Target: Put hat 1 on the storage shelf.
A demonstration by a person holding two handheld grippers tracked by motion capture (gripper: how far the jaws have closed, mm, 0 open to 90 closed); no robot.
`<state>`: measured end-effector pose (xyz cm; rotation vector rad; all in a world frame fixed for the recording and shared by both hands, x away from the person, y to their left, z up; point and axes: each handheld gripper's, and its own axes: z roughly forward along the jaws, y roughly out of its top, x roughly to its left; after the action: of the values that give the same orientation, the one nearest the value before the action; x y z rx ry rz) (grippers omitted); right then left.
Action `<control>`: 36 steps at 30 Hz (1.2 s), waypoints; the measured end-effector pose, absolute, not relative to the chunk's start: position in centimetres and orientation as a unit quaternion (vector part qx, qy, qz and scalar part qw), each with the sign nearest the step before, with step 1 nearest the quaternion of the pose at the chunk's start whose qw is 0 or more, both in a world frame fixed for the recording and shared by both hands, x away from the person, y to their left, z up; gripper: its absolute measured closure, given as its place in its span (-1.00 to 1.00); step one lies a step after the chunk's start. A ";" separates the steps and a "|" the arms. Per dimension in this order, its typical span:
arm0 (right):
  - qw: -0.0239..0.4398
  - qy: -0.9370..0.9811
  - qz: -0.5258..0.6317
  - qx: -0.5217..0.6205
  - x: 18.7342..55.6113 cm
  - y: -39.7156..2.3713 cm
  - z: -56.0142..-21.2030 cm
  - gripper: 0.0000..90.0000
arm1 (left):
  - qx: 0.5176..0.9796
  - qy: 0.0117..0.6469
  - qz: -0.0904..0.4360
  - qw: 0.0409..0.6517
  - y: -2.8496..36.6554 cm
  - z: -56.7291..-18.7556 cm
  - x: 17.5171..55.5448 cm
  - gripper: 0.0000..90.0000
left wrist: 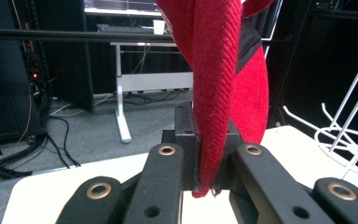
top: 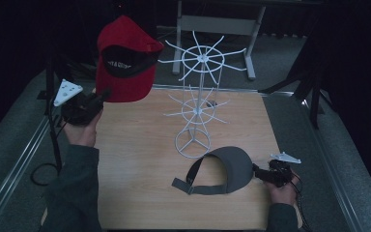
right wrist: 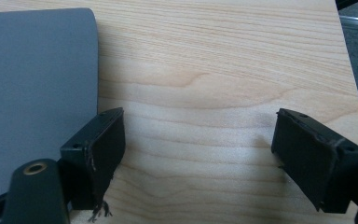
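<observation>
While left claw (left wrist: 205, 154) clamps red cap (top: 125, 58), visor (top: 232, 166) lies flat.

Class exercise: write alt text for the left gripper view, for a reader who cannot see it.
The left claw is shut on the edge of a red cap, which hangs upright above its black jaws. Behind are a pale table, a white wire rack and a dark room.

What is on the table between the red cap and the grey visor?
The white wire rack stands between the red cap and the grey visor, as the high view shows.
</observation>
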<state>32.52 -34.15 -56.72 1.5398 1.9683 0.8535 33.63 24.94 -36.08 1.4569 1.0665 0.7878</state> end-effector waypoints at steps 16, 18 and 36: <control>0.248 0.722 0.313 0.565 32.5 -34.2 -56.7 -0.62 | 0.608 0.442 0.330 0.571 24.4 -34.8 33.6 0.91; 0.248 0.722 0.313 0.565 32.5 -34.2 -56.7 -0.62 | 0.607 0.441 0.329 0.574 24.3 -34.5 33.5 0.91; 0.248 0.722 0.313 0.565 32.5 -34.2 -56.7 -0.62 | 0.600 0.422 0.323 0.598 24.1 -33.7 32.6 0.91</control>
<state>32.52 -34.15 -56.71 1.5393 1.9695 0.8535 32.64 24.07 -33.69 1.3926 0.9797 0.7493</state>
